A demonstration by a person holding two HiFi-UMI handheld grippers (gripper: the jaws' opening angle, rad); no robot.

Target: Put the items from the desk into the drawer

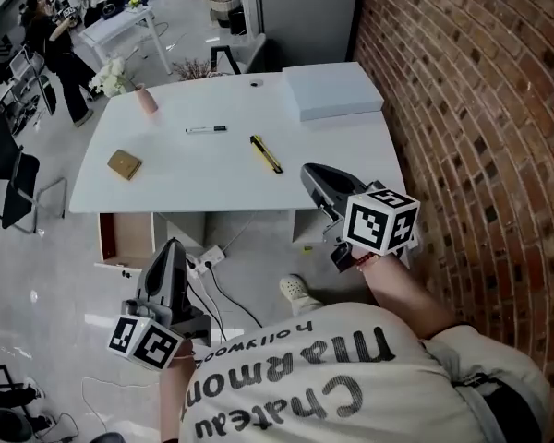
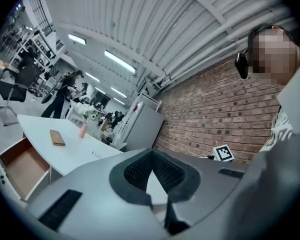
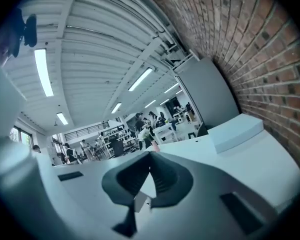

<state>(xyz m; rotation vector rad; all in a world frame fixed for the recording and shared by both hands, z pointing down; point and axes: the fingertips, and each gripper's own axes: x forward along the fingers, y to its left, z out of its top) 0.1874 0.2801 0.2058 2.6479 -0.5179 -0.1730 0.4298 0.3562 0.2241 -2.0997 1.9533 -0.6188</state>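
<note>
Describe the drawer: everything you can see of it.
The drawer sits under the left front corner of the desk and is pulled open toward the person. It is a shallow box with a brown, wood-looking inside and a white front. In the left gripper view the part that shows holds nothing. Nothing touches it.

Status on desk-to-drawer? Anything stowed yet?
Done: nothing visible; the open drawer looks empty. In hand: nothing; left gripper and right gripper are both shut, empty, short of the desk. Left: marker, yellow cutter, brown block, pink cup, all on the desk.
</note>
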